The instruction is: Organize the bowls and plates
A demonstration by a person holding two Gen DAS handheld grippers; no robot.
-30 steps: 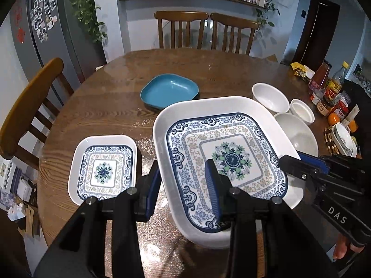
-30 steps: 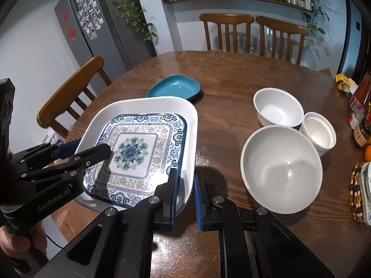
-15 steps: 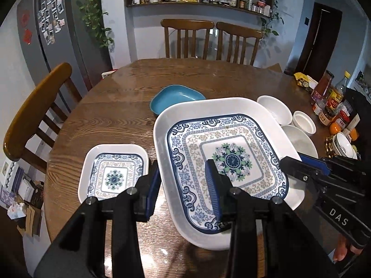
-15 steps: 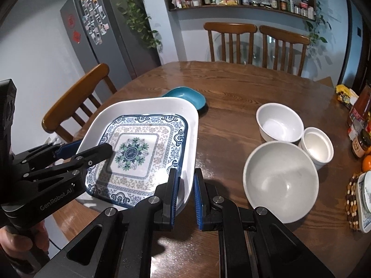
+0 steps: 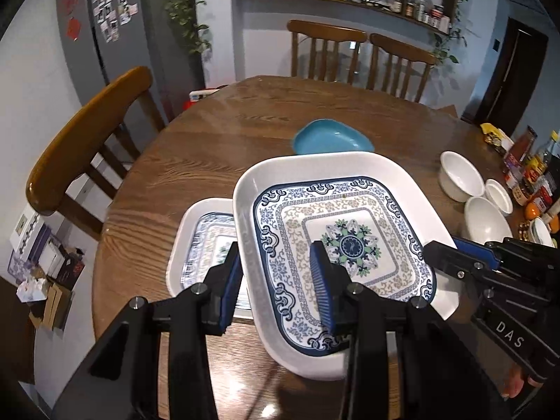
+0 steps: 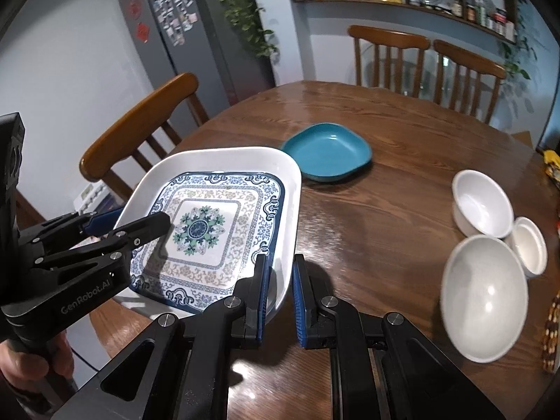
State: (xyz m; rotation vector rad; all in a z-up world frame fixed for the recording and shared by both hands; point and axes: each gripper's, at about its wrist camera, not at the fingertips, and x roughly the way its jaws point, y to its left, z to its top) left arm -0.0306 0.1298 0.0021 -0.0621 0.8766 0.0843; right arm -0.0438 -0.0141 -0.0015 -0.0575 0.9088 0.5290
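Note:
A large square plate (image 5: 343,241) with a blue pattern hangs tilted above the round wooden table (image 5: 210,147), carried by both grippers. My left gripper (image 5: 276,255) is shut on its near left rim, one pad inside the plate and one under it. My right gripper (image 6: 280,262) is shut on the near right rim of the same large plate (image 6: 217,224). A smaller patterned plate (image 5: 206,231) lies on the table, partly covered by the large plate's left edge. In the right wrist view the left gripper (image 6: 133,220) clamps the plate's far side.
A teal dish (image 6: 327,155) sits beyond the large plate. Three white bowls (image 6: 479,203) (image 6: 528,245) (image 6: 483,294) cluster at the right. Bottles and jars (image 5: 528,171) line the table's right edge. Wooden chairs (image 5: 87,129) stand at the left and the far side.
Both grippers have carried the large plate to the left. It now overlaps the small patterned plate, which earlier lay apart from it. The grips have not changed.

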